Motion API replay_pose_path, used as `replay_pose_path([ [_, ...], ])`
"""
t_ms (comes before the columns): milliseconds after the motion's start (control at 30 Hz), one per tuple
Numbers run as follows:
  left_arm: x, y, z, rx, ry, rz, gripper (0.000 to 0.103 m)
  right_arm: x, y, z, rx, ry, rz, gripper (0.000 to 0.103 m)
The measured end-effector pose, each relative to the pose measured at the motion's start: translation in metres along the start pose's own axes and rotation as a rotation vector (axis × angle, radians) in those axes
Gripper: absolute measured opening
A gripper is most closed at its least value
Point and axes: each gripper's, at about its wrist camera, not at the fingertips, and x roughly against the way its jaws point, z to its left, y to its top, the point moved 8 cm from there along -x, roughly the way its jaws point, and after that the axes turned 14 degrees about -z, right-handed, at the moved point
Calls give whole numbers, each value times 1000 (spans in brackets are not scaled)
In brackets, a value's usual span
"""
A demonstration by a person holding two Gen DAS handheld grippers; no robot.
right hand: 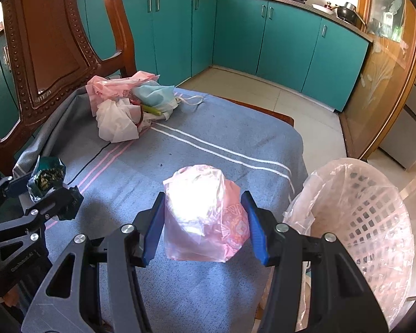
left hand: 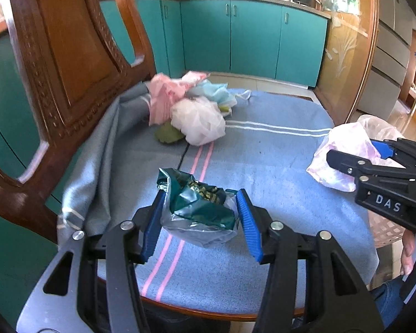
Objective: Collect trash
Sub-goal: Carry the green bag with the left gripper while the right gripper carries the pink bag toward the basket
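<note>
Each gripper pinches its own piece of trash, ready for the lined basket (right hand: 374, 222) at the chair's right edge. The left gripper (left hand: 199, 219) squeezes a crinkly green foil wrapper (left hand: 199, 199) inside clear film; the right gripper (right hand: 205, 222) clamps a soft pink plastic bag (right hand: 205, 213). More crumpled bags (left hand: 191, 105) sit heaped against the carved chair back (left hand: 63, 55), on the striped blue cloth (left hand: 263, 152).
</note>
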Motion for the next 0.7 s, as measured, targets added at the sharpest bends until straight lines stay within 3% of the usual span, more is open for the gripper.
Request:
replay_pose_path([
  [467, 31, 26, -12, -76, 22, -108, 53, 4, 4, -3, -13, -8, -19, 54],
  [700, 34, 28, -17, -88, 15, -115, 53, 2, 3, -2, -14, -12, -14, 55],
])
